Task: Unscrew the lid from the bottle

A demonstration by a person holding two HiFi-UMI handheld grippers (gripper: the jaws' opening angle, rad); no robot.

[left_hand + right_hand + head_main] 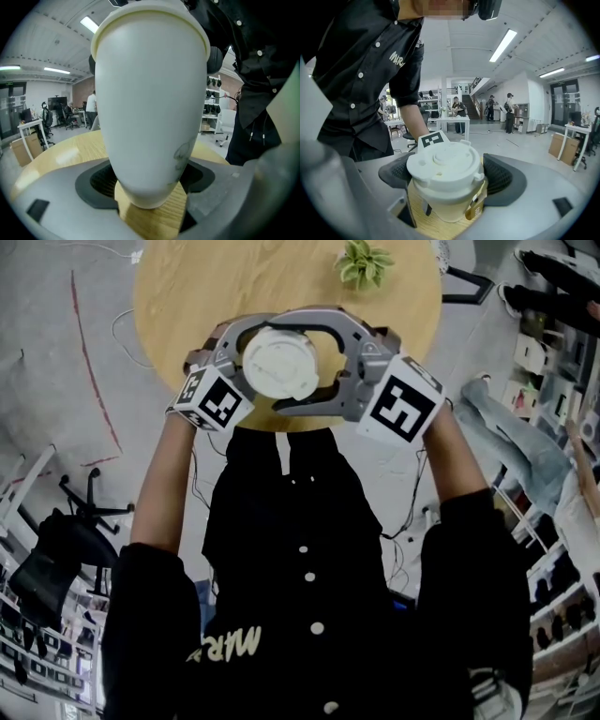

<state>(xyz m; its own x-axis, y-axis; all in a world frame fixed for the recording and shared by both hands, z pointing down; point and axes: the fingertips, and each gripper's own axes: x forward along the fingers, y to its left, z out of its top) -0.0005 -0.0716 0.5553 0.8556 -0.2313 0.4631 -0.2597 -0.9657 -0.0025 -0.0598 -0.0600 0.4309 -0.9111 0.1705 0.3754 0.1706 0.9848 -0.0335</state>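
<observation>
A white bottle (150,93) is held in the air over a round wooden table (187,287). In the left gripper view its smooth body fills the middle, and my left gripper (150,187) is shut on it, a black pad pressing each side. The ribbed white lid (443,166) sits on the bottle's top, with a gold tag (474,206) hanging under it. My right gripper (447,176) is shut on the lid, its pads against both sides. From the head view the lid (281,362) faces up inside the right gripper's grey jaws; the left gripper's fingertips are hidden beneath.
A small potted plant (364,262) stands at the table's far edge. Cables run over the grey floor, a black office chair (80,502) is at the left, and shelves line the right. Several people stand at desks far back in the room.
</observation>
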